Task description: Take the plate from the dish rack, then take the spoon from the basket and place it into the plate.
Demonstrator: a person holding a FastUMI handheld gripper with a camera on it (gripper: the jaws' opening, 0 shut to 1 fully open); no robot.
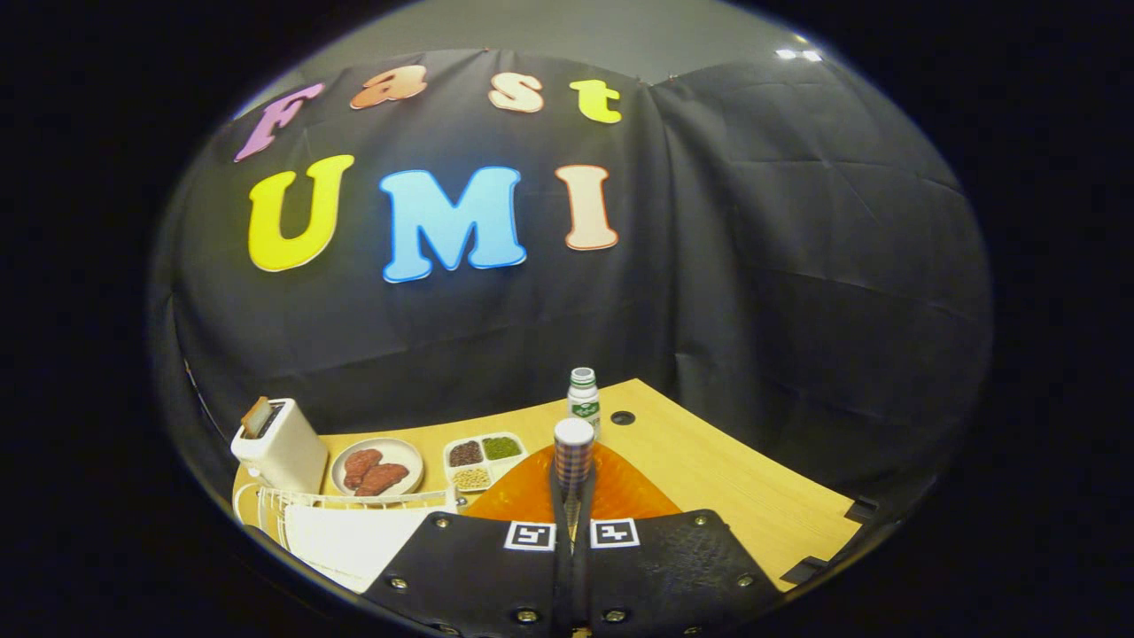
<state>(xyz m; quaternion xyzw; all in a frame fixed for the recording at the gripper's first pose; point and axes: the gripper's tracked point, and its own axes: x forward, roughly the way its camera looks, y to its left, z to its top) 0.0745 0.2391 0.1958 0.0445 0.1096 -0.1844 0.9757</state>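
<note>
**Gripper fingers lying together above an orange plate**

The gripper [571,523] is showing its two black fingers [478,567] pressed together, with only a thin seam running between them and nothing pinched in that seam. Each finger is carrying a square black-and-white marker near its tip. An orange plate [620,492] is lying just ahead of the fingertips, its near part hidden under them, so whether it is resting flat on the table cannot be told. A cylinder with a checked wall and white cap [573,456] is standing at the tips, in front of the plate; what it is remains hard to make out. To the left of the fingers a white wire dish rack [292,514] is sitting, partly cut off, with something white and flat inside it. Beyond it are standing a white toaster [279,447], a plate of brown food [376,468] and a divided tray [483,459]. A small bottle [584,400] is standing further beyond. The wooden table [735,487] is stretching rightward, backed by black cloth [753,266].
</note>
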